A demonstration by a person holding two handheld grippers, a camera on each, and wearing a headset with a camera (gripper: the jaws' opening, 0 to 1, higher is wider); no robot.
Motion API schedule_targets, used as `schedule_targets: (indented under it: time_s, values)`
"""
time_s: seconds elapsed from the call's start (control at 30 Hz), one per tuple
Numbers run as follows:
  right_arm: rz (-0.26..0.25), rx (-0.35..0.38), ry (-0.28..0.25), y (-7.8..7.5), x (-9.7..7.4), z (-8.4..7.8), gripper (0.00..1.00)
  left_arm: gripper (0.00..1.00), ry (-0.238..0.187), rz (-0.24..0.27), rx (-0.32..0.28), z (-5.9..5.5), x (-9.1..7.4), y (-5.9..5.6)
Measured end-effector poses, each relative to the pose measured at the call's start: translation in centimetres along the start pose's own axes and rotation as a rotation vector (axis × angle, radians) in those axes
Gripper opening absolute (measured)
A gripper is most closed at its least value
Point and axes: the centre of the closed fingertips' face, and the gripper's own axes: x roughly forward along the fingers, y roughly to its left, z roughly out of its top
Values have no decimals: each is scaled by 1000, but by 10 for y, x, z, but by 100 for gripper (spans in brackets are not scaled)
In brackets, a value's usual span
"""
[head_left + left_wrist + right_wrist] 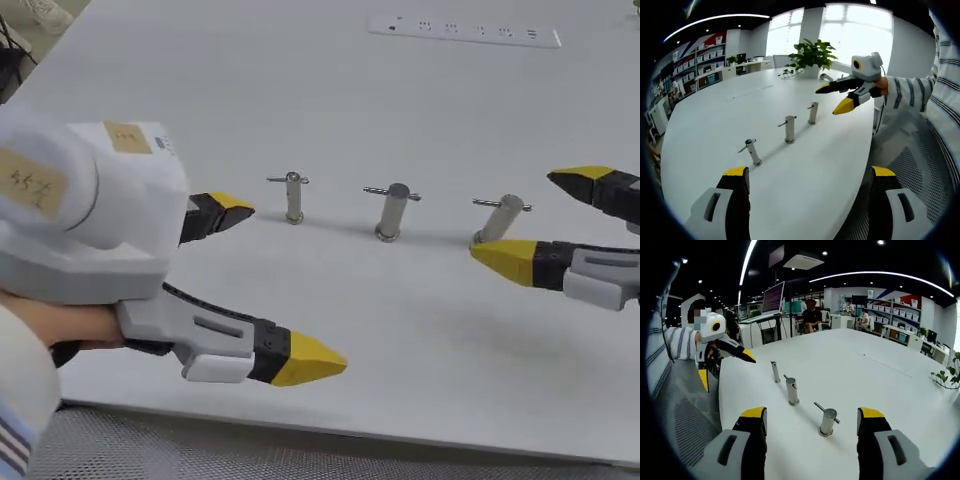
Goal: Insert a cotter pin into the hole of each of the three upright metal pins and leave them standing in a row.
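While the left gripper (295,287) and the right gripper (812,412) are both spread wide with nothing between their yellow tips, three metal pins stand in a row on the white counter (400,330) between them. The left pin (294,203) and the middle pin (390,218) stand upright. The right pin (497,224) leans to one side. Each of the three carries one thin cotter pin through the hole near its top: one at the left (284,180), one in the middle (380,191), one at the right (490,203). In the head view, the right gripper's nearer tip lies just beside the foot of the right pin. One power strip (465,30) lies at the counter's far edge.
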Motion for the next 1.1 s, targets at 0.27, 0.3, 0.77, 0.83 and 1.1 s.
schedule_targets:
  time_s: [0.27, 0.3, 0.77, 0.83, 1.1]
  values:
    - [-41, 109, -58, 5, -9, 7, 82, 99, -31, 9, 16, 12, -6, 1]
    - [-40, 128, -58, 8, -10, 7, 86, 99, -41, 13, -4, 14, -6, 1]
    - [-122, 269, -41, 3, -21, -2, 97, 99, -96, 142, -169, 8, -21, 30]
    - [-128, 281, -35, 2, -24, -3, 97, 99, -92, 147, -184, 5, -21, 31]
    - [-156, 353, 30, -1, -32, -23, 97, 99, -88, 154, -306, -3, -21, 36]
